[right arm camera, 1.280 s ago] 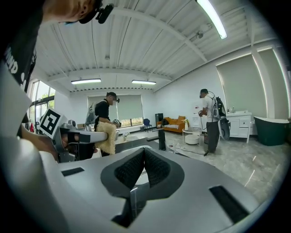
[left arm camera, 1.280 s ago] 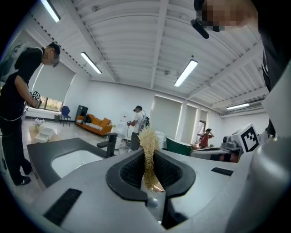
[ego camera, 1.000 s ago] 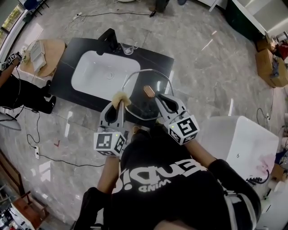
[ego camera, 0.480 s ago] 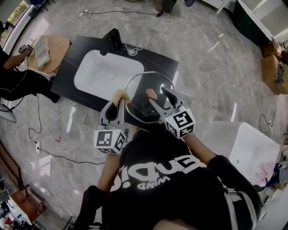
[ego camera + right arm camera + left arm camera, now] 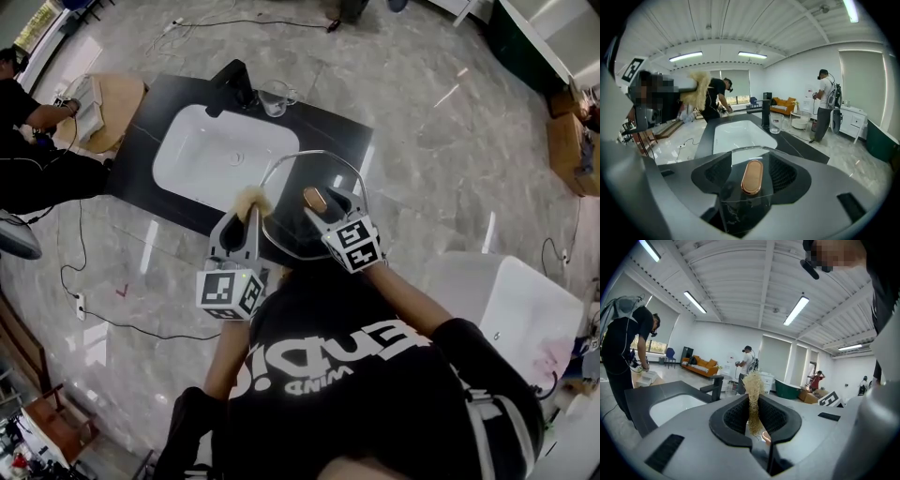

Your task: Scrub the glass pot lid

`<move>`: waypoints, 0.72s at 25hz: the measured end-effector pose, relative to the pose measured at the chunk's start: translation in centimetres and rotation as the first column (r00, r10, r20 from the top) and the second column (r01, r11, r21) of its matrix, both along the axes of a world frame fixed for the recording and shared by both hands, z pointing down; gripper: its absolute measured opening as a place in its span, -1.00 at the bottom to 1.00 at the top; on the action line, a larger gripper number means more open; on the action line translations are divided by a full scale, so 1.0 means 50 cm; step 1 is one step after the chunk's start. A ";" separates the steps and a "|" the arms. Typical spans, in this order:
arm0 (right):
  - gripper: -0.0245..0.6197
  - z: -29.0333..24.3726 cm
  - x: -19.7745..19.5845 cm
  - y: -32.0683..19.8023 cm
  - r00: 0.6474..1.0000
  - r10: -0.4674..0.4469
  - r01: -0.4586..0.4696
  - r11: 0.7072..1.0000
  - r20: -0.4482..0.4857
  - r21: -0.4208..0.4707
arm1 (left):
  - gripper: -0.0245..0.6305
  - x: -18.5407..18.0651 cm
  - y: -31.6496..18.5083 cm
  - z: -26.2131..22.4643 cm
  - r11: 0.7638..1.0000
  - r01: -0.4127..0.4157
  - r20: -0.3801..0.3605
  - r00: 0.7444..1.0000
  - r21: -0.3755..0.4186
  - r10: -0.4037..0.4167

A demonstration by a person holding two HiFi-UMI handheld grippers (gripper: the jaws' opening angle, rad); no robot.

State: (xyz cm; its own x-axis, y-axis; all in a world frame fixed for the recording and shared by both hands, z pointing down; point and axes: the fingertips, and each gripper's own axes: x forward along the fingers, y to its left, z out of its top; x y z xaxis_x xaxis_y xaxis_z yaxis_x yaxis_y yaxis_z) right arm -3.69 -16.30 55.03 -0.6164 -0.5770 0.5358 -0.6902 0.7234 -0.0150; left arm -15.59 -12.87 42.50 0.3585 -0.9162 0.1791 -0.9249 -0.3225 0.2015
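Note:
The glass pot lid (image 5: 298,228) with a copper knob (image 5: 313,198) rests over the near right part of the black counter (image 5: 342,131). My right gripper (image 5: 336,206) points down at it. Its jaws have just been opening and now stand wide on either side of the knob (image 5: 752,176), with gaps on both sides, so the right gripper (image 5: 751,174) is open. Just left of the lid, my left gripper (image 5: 246,217) is shut on a tan fibrous scrubber (image 5: 249,199). That scrubber (image 5: 752,394) sticks up from between the left gripper's (image 5: 754,420) jaws.
A white sink basin (image 5: 220,155) is set in the counter, with a black faucet (image 5: 232,82) and a glass mug (image 5: 273,97) behind it. A person (image 5: 28,112) works at a small wooden table (image 5: 117,103) to the left. Other people stand in the room.
The right gripper has come down and to the left with its jaws opened, and now straddles the lid's knob. The left gripper with the scrubber has hardly moved.

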 end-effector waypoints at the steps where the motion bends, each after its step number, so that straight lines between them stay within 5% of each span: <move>1: -0.24 0.016 -0.003 0.000 1.000 -0.006 0.006 1.000 -0.019 -0.009 | -0.78 0.002 -0.002 0.001 1.000 -0.002 0.001 1.000 -0.002 0.002; 18: -0.24 0.132 -0.023 -0.035 0.995 -0.017 0.005 0.993 -0.101 -0.117 | -0.78 0.007 -0.019 0.016 1.000 0.011 0.025 1.000 -0.028 -0.011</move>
State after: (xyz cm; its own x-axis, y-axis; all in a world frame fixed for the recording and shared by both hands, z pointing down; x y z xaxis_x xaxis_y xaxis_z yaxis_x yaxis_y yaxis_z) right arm -4.86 -18.05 61.63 -0.5612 -0.5005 0.6592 -0.6846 0.7283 -0.0298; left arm -15.24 -13.83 43.29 0.3435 -0.9146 0.2135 -0.9332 -0.3068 0.1871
